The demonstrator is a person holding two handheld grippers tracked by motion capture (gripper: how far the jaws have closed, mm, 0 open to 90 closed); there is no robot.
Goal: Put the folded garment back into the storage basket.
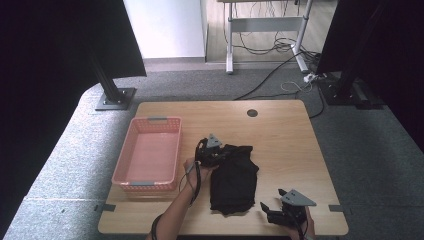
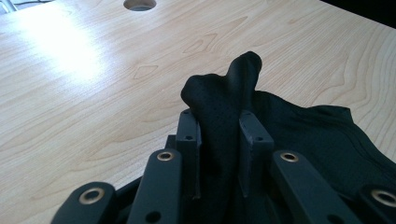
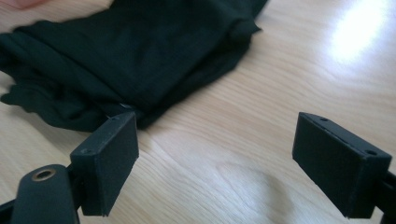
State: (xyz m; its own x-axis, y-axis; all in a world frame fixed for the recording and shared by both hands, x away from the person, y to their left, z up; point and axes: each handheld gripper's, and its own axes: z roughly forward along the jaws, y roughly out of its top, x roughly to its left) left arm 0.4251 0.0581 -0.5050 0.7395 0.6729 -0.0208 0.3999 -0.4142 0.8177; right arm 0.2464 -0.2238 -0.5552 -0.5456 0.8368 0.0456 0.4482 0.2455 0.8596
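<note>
1. Black fabric, a dark garment (image 1: 234, 181), was seen lying crumpled on the wooden tabletop (image 1: 285, 140), near the middle and toward the person's side, just right of the pink basket (image 1: 131, 181).
2. The left claw (image 1: 218, 153) was found at the garment's far left corner, and its jaws were clamped on a pinched fold of the cloth (image 2: 219, 121), which was seen bunched up between the pads in the left gripper view.
3. The right claw (image 1: 270, 209) was held low near the tabletop's near edge, just right of the garment's near corner; its jaws were spread wide apart, and nothing was gripped between them.
4. In the right gripper view, the garment's near hem (image 3: 116, 93) was seen just beyond one pad (image 3: 109, 158), with bare wood between the two pads.
5. The step in hand was judged to be taking hold of the garment with both claws, one corner already secured.
6. The next move was judged to call for the right claw to be slid toward that hem and closed on it, low enough to catch the cloth.
7. Open room was noted to the right and beyond the garment; the basket's wall was close on the left, and the near edge left little margin for the right hand.
</note>
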